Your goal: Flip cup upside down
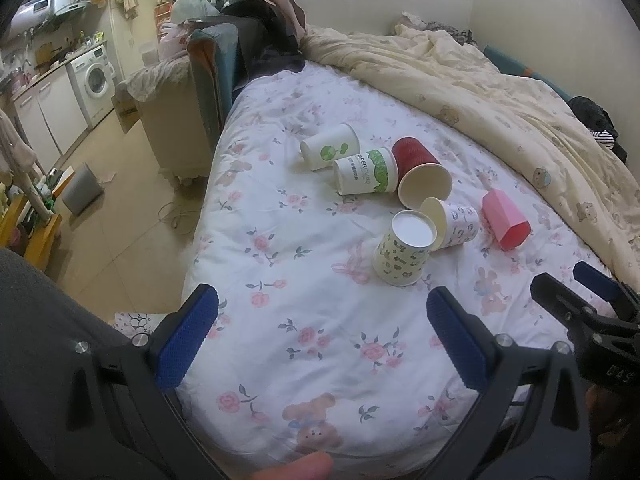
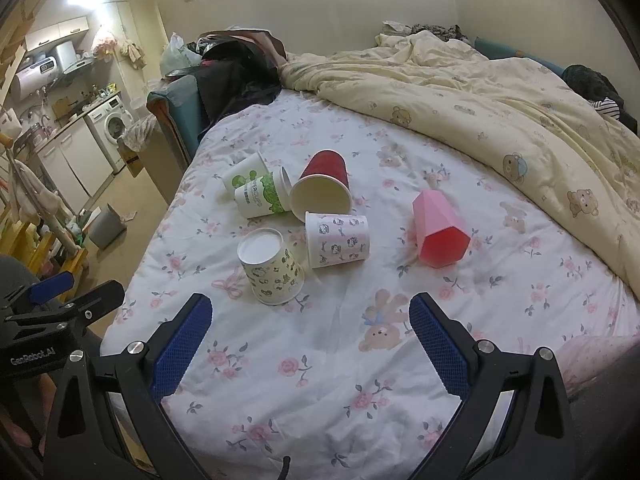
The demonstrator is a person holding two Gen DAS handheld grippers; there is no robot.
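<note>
On the floral bed [image 2: 320, 360], with both my grippers, left [image 1: 320, 344] and right [image 2: 310, 344], spread and empty low in frame, I should take the pink cup [image 2: 438, 232] lying right of centre by its sides and tip its mouth down gently.

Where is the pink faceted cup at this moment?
The pink faceted cup lies on its side on the floral bedsheet, right of the other cups; its nearest neighbour is the small white patterned cup, apart from it.

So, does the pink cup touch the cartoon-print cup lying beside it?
Apart. The right wrist view shows bedsheet between the pink cup and the cartoon-print cup.
</note>
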